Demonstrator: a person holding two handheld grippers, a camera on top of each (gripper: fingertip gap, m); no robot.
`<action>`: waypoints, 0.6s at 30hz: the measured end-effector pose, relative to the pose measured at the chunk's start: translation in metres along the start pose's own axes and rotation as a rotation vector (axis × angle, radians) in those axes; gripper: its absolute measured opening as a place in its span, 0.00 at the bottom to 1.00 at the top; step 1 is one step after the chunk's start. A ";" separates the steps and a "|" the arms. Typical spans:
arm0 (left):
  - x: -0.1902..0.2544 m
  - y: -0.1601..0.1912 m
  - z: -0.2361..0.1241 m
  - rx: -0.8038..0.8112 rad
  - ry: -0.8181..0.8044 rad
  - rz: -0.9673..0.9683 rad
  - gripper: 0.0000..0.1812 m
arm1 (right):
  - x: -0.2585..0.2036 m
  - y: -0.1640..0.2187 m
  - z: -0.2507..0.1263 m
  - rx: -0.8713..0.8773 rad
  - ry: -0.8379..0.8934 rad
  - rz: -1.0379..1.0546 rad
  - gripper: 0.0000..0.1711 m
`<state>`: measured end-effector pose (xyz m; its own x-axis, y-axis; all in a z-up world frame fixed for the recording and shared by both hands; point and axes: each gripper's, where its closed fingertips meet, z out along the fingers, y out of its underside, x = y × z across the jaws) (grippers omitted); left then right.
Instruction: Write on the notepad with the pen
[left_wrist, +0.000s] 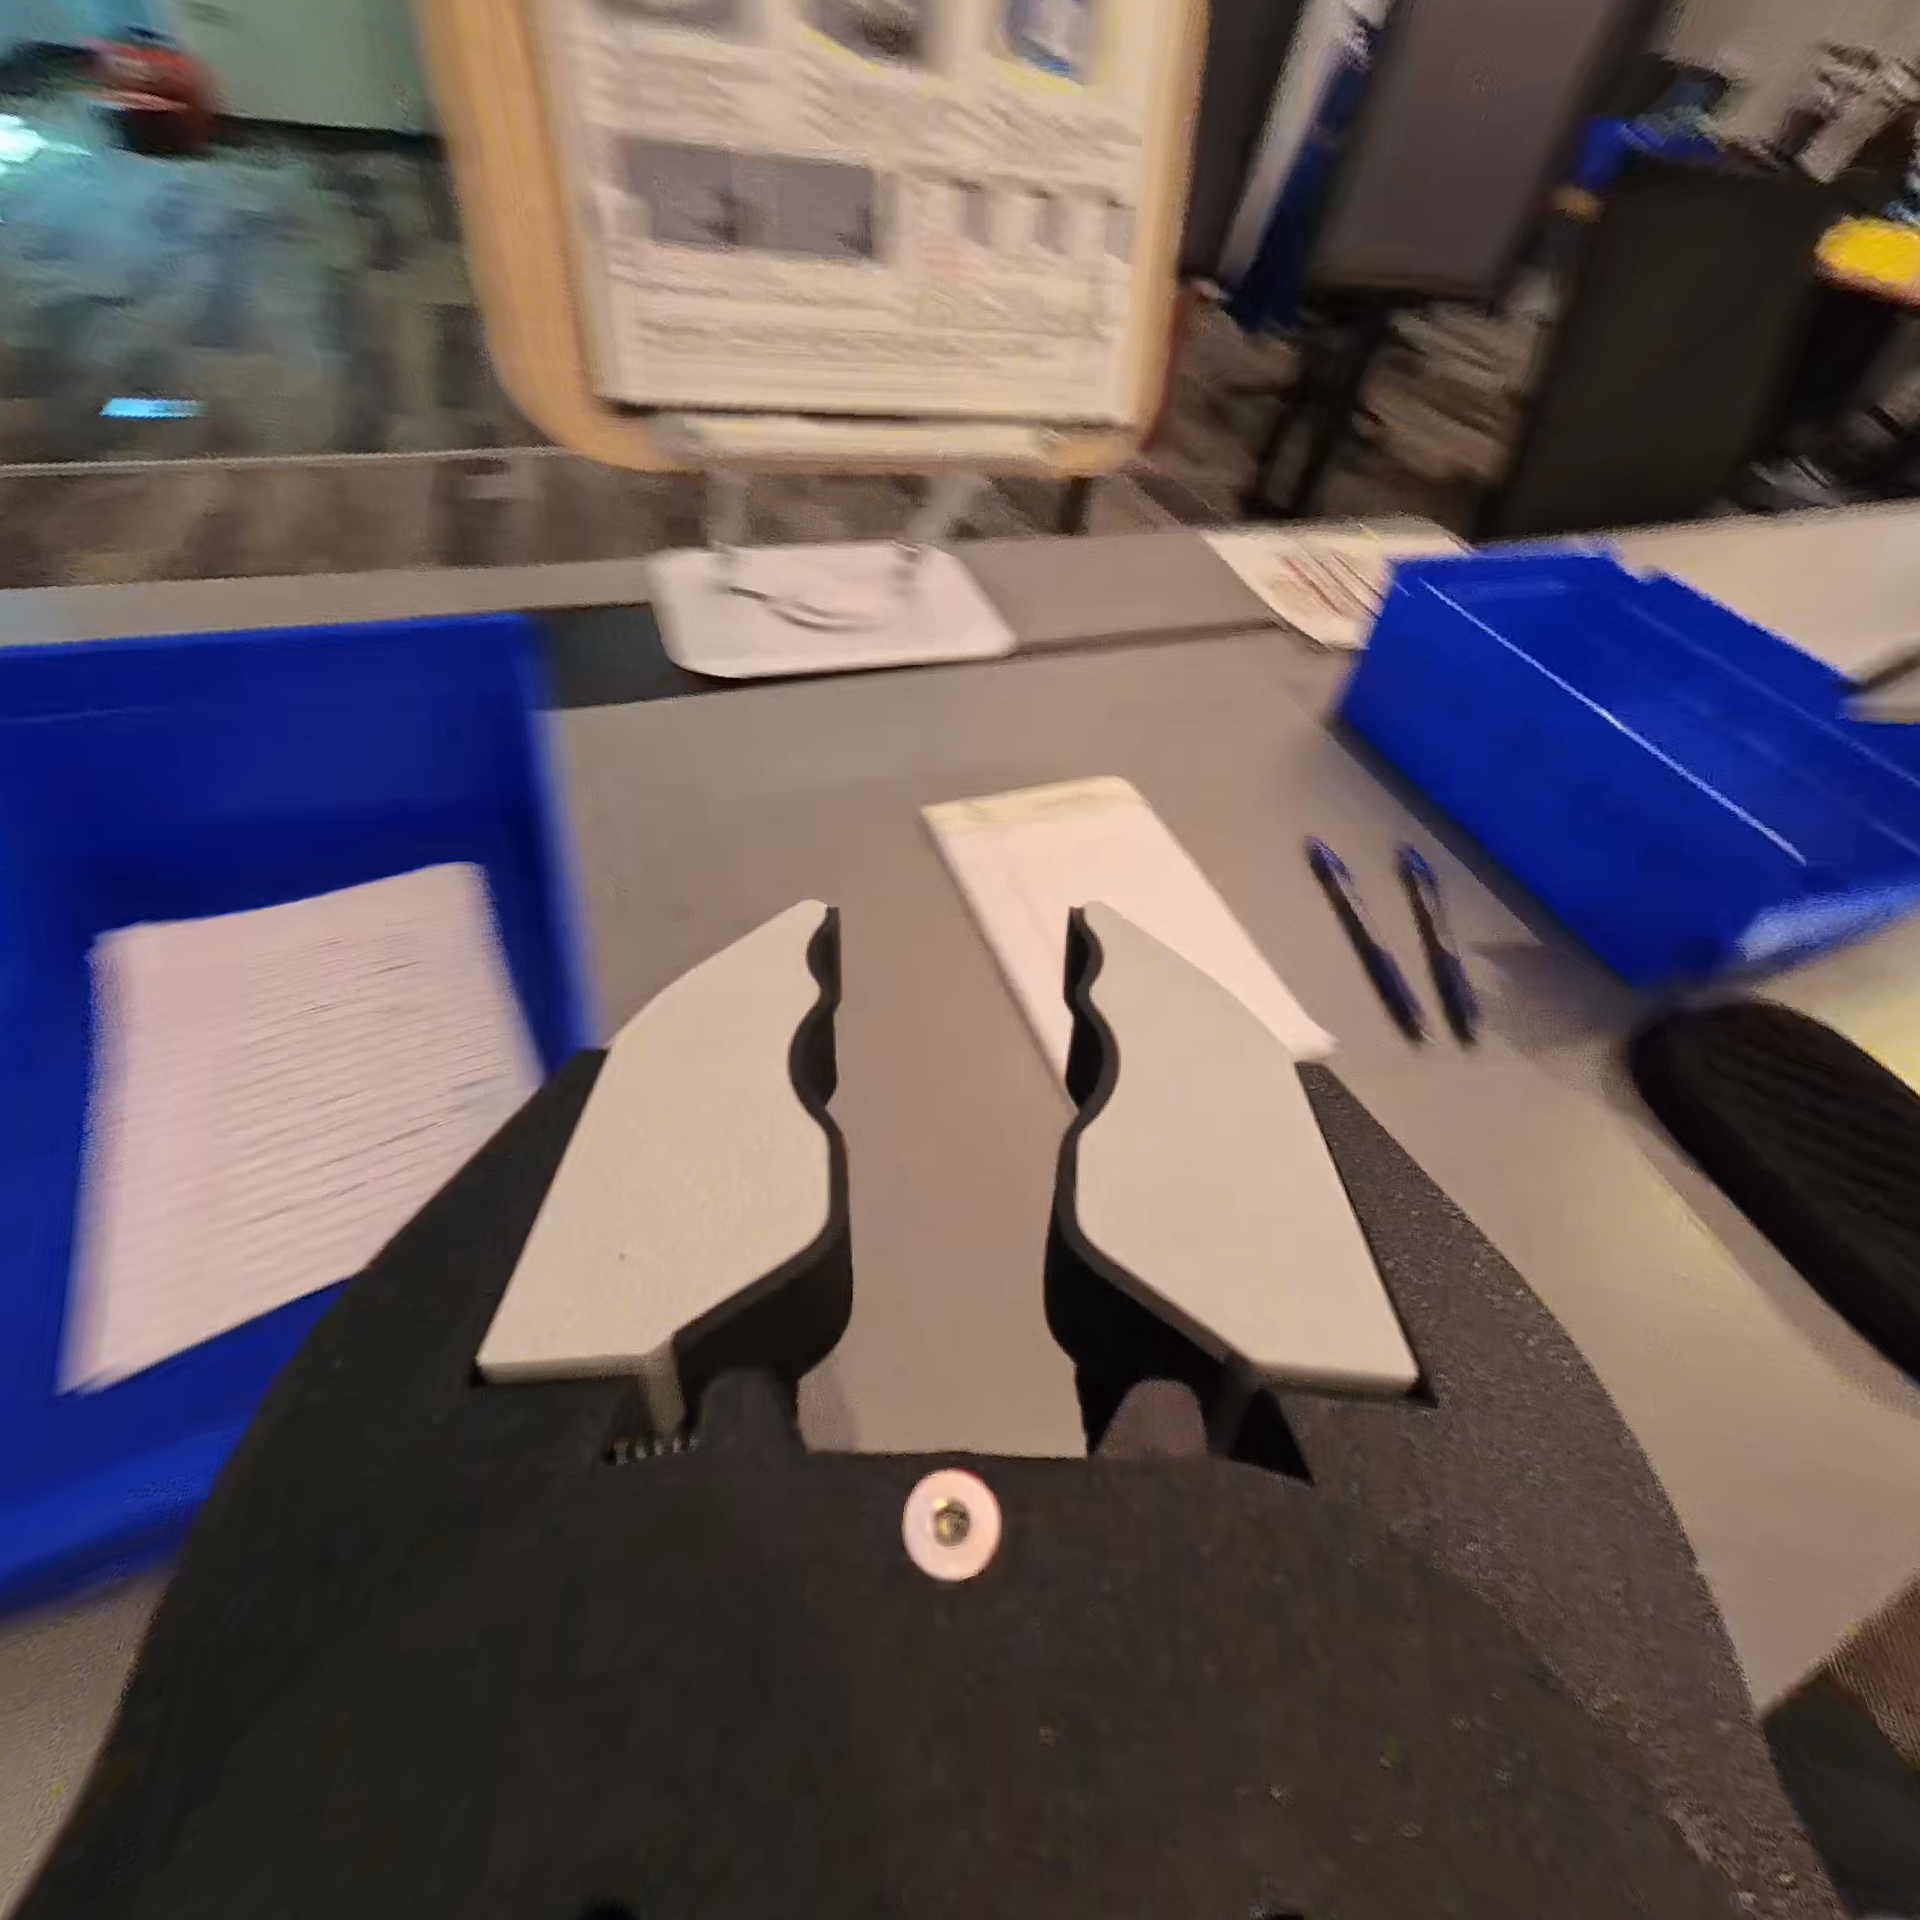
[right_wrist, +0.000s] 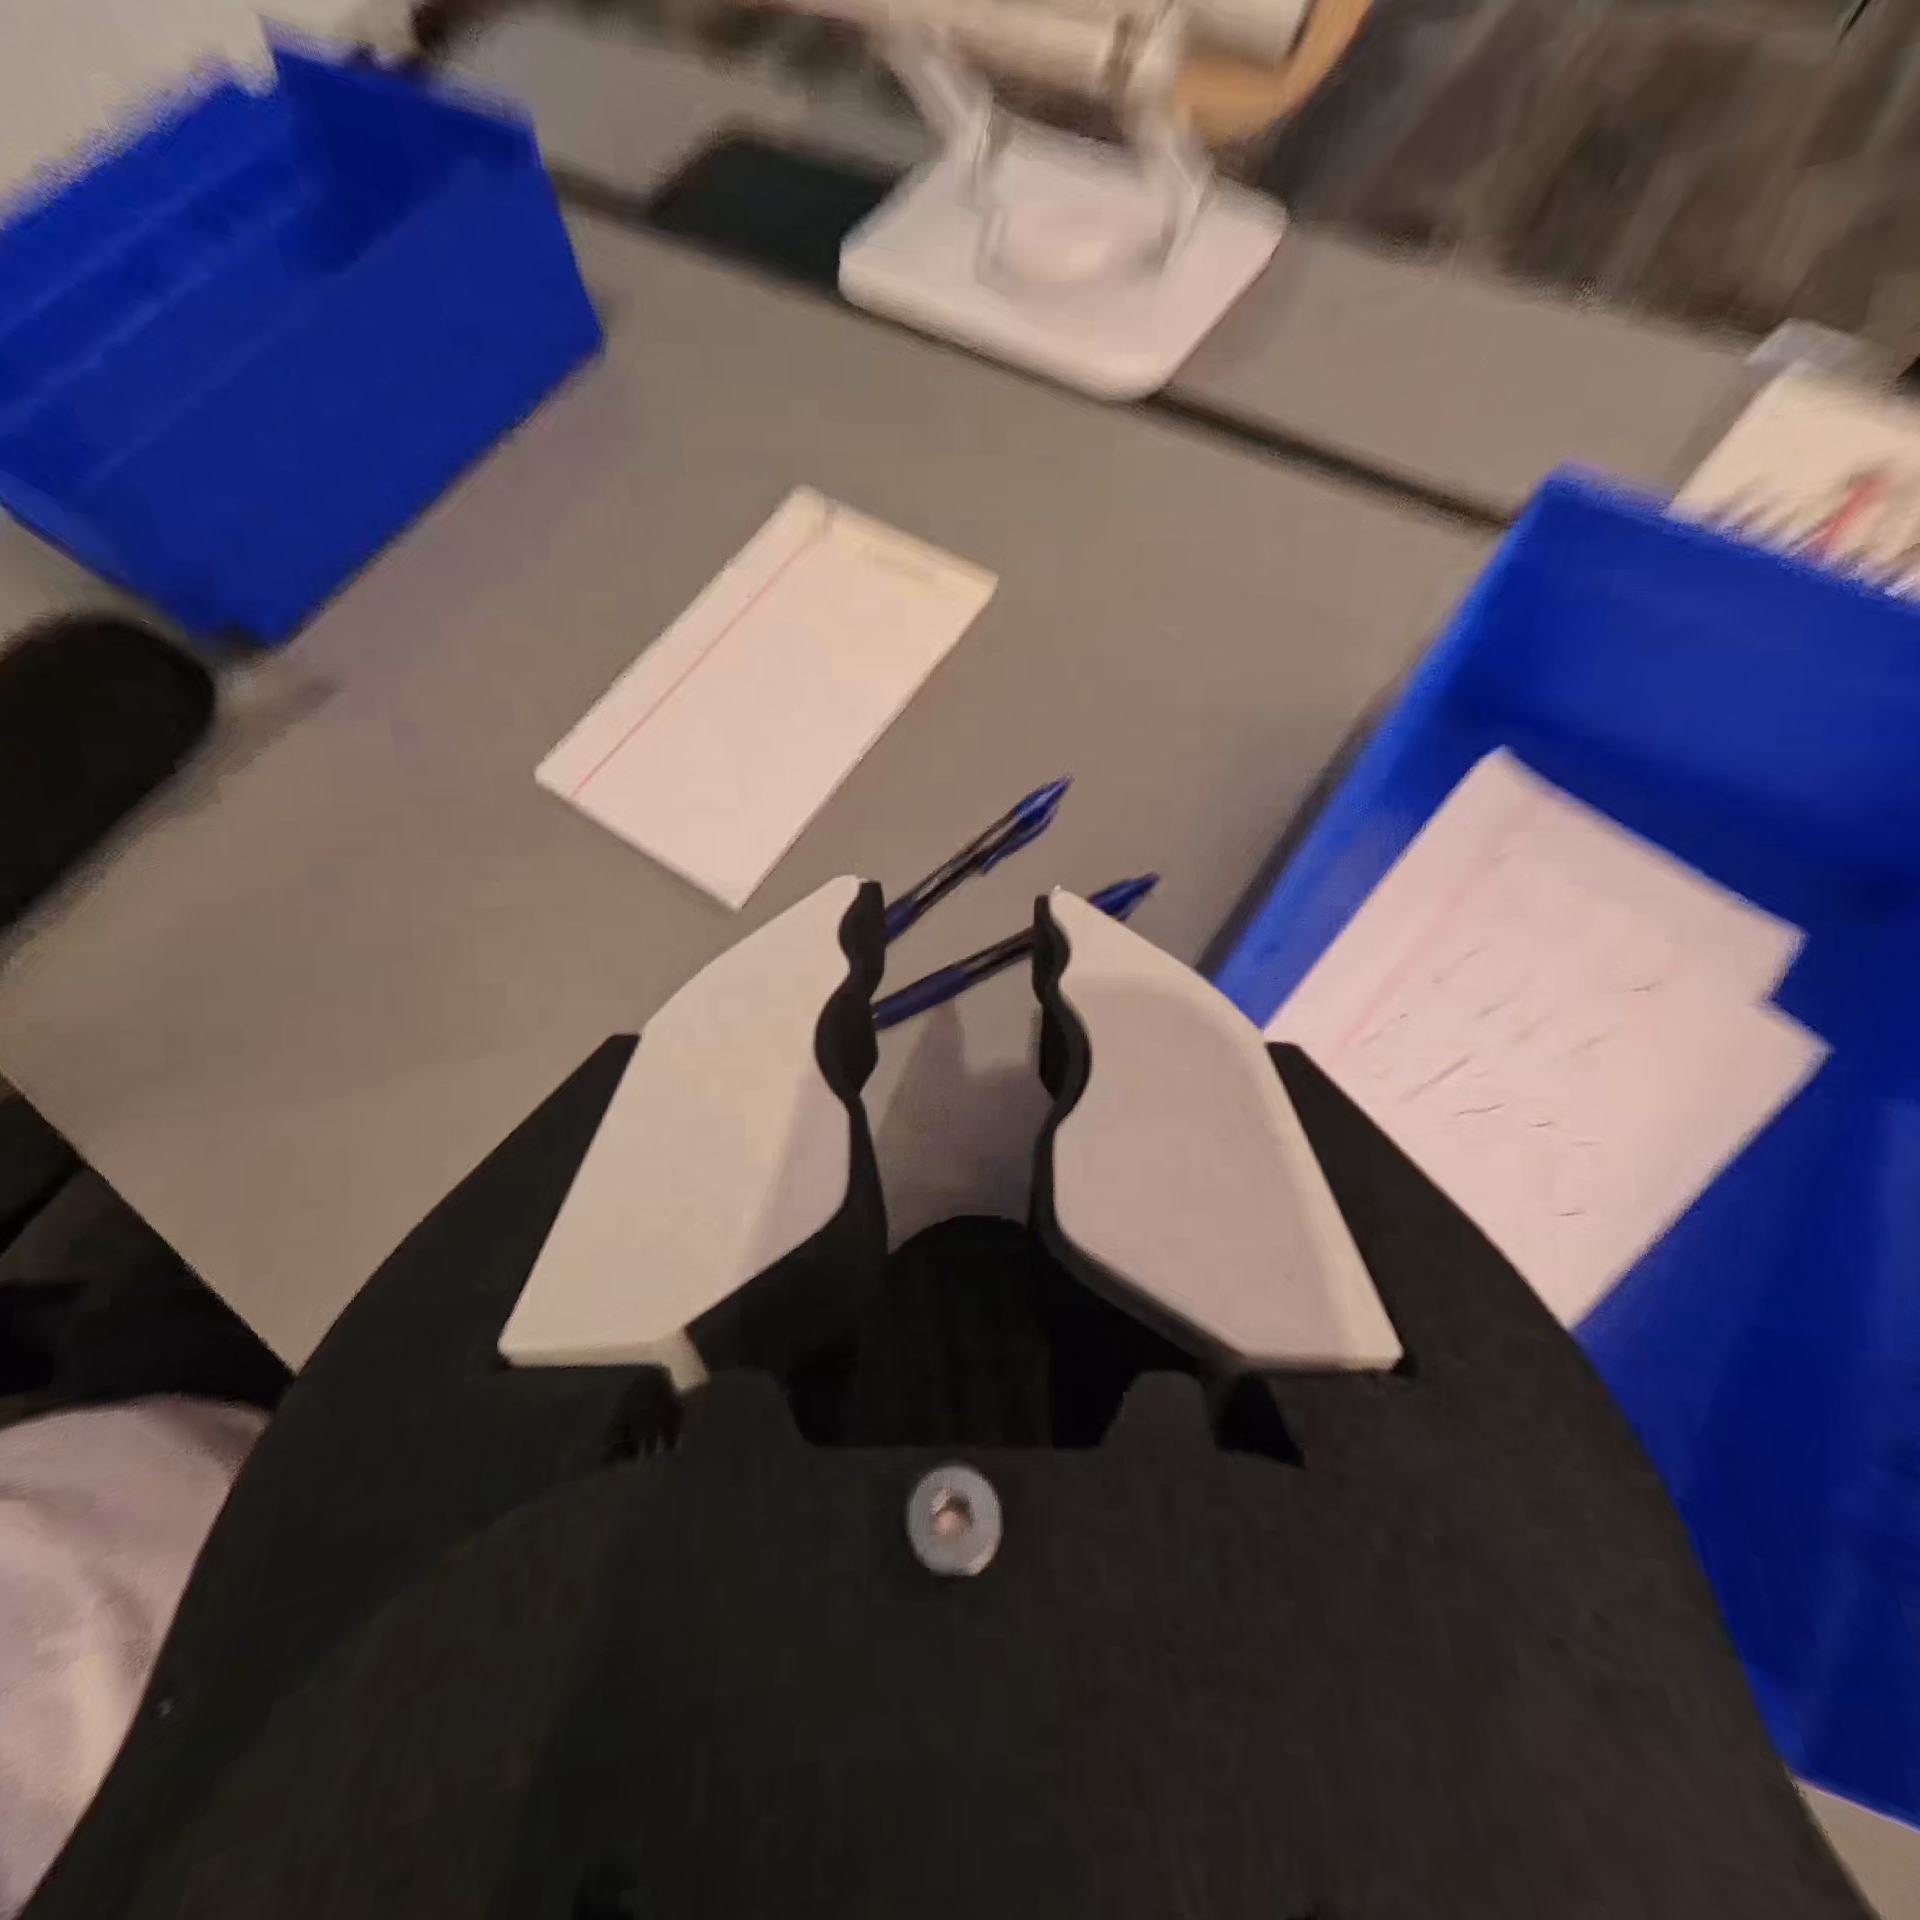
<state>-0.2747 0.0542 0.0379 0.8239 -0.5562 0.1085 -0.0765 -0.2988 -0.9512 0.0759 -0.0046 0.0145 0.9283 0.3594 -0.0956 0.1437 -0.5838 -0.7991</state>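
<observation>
Sheets fill both blue bins (right_wrist: 1621, 644) only in right view; both tools (left_wrist: 951, 912) (right_wrist: 956, 896) spread, empty

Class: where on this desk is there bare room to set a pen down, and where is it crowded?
Bare: the grey desk left of the notepad, before the far bin. Crowded: the strip between the notepad and the paper-filled bin, where two pens lie.

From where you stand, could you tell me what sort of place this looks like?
Probably an office or event hall set up as a work station: a grey table with blue bins holding paper sheets, a notepad and pens, and a poster board on a stand behind.
</observation>
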 end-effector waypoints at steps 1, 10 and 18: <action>0.025 0.011 0.020 -0.042 0.065 0.038 0.21 | -0.010 0.013 0.023 -0.101 -0.004 0.001 0.13; 0.114 0.121 0.154 -0.420 0.200 0.250 0.15 | 0.006 0.081 0.117 -0.520 0.221 0.072 0.11; 0.150 0.154 0.178 -0.581 0.272 0.318 0.16 | 0.015 0.099 0.131 -0.627 0.237 0.169 0.18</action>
<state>-0.0626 0.0625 -0.1439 0.5485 -0.8361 -0.0082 -0.6390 -0.4128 -0.6490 0.0597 0.0380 -0.1438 0.9950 0.0998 0.0006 0.0959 -0.9542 -0.2834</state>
